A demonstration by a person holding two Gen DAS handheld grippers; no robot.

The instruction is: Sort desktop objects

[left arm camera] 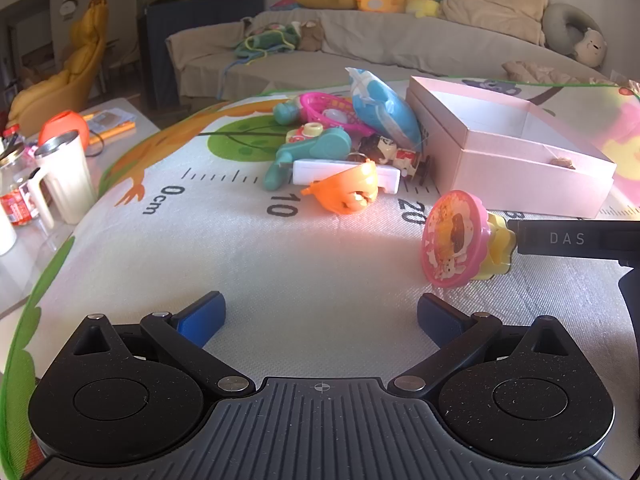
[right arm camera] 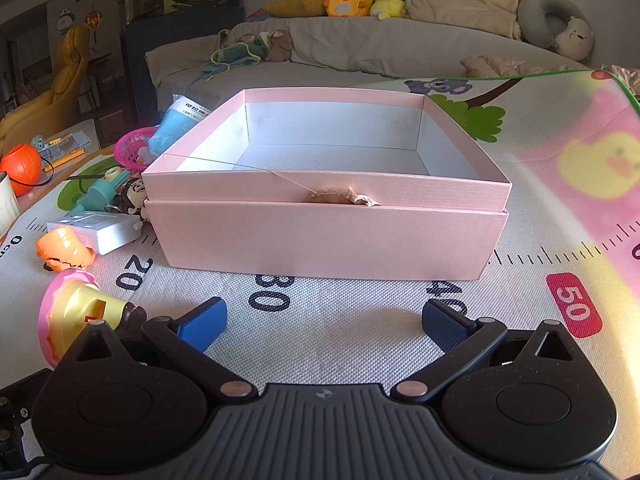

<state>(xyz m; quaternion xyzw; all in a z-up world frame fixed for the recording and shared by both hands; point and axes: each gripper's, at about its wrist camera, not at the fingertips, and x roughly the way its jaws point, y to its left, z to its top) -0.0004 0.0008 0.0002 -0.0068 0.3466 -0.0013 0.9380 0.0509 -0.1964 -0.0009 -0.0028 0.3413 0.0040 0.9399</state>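
A pile of toys lies on the play mat (left arm camera: 280,264): an orange shell toy (left arm camera: 348,190), a white block (left arm camera: 344,174), a teal toy (left arm camera: 308,152), a pink basket (left arm camera: 328,110) and a blue packet (left arm camera: 384,108). A pink and yellow spinning top (left arm camera: 460,240) lies apart, to the right. An open pink box (right arm camera: 328,216) stands straight ahead in the right wrist view, and it also shows in the left wrist view (left arm camera: 520,168). My left gripper (left arm camera: 320,316) is open and empty, low over the mat. My right gripper (right arm camera: 324,320) is open and empty in front of the box. The top (right arm camera: 76,312) lies at its left.
A side table at the left holds a white cup (left arm camera: 66,176), an orange ball (left arm camera: 64,126) and bottles. A grey sofa (left arm camera: 360,44) with plush toys runs behind the mat. The right gripper's black body (left arm camera: 576,240) reaches in from the right edge.
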